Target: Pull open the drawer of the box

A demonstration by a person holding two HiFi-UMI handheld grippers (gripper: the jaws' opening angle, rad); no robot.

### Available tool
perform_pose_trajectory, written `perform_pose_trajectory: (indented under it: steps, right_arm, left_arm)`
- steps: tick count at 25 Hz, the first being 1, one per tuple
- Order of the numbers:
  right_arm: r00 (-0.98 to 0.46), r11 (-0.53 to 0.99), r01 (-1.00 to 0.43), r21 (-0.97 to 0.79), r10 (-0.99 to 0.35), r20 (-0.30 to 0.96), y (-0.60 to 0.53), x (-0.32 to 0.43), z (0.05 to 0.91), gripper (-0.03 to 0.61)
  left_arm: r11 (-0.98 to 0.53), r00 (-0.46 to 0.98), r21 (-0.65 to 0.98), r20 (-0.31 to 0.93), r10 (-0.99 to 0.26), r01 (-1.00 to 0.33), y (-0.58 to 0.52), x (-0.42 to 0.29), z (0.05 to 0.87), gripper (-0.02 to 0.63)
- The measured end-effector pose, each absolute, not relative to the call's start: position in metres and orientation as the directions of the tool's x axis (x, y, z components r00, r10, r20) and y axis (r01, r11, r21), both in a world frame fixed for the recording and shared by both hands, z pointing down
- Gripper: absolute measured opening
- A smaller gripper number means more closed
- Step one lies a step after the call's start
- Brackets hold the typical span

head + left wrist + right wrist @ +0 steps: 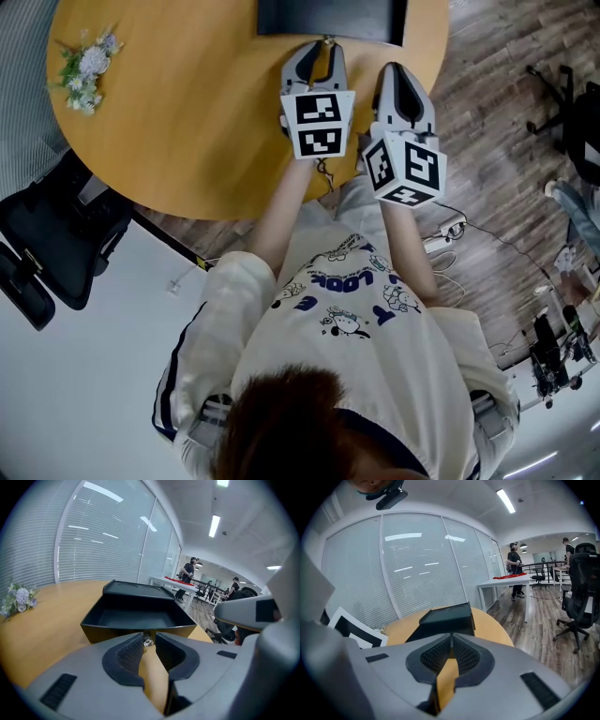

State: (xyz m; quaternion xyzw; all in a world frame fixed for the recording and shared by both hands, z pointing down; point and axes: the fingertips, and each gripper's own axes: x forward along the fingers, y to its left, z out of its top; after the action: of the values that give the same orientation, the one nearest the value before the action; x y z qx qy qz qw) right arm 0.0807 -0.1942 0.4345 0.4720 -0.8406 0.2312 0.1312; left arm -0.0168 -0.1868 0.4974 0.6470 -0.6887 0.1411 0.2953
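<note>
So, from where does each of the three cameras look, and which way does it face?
Head view: on the person's head, facing steeply down at the round wooden table and black box; shows hair, forearms, left gripper and right gripper.
Left gripper view: on the left gripper, facing into the open black drawer; its jaws grip the small shiny knob.
Right gripper view: on the right gripper, facing the black box sideways; its jaws are shut, empty.
Shared: head and left gripper views both show the white flower bunch.

The head view looks steeply down; both gripper views closely face the box (136, 590).
</note>
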Motion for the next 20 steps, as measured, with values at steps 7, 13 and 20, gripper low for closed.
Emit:
perform_pose_trajectory:
  steps: [7,13,20]
  right_arm:
    - [-0.516,0.453,-0.856,-0.249,-0.773,0.369,-0.187,0.075,0.398,0.035]
    - [-0.522,0.473,-0.853,-0.222,-0.794,0.312,-0.174,0.060,0.371,0.035]
    - [-0.522,0.485,-0.853,-0.195,-0.811,0.264,-0.156,0.054,0.340,0.035]
  left_arm:
    - [0.086,0.020,0.188,0.500,-0.866,-0.978,-0.176,-0.022,0.441,0.080]
    - [0.038,0.035,0.170,0.403,-0.914,-0.985,-0.166,-0.027,0.390,0.080]
    - [0.012,0.030,0.123,0.329,-0.944,-0.992,-0.139,-0.034,0.346,0.080]
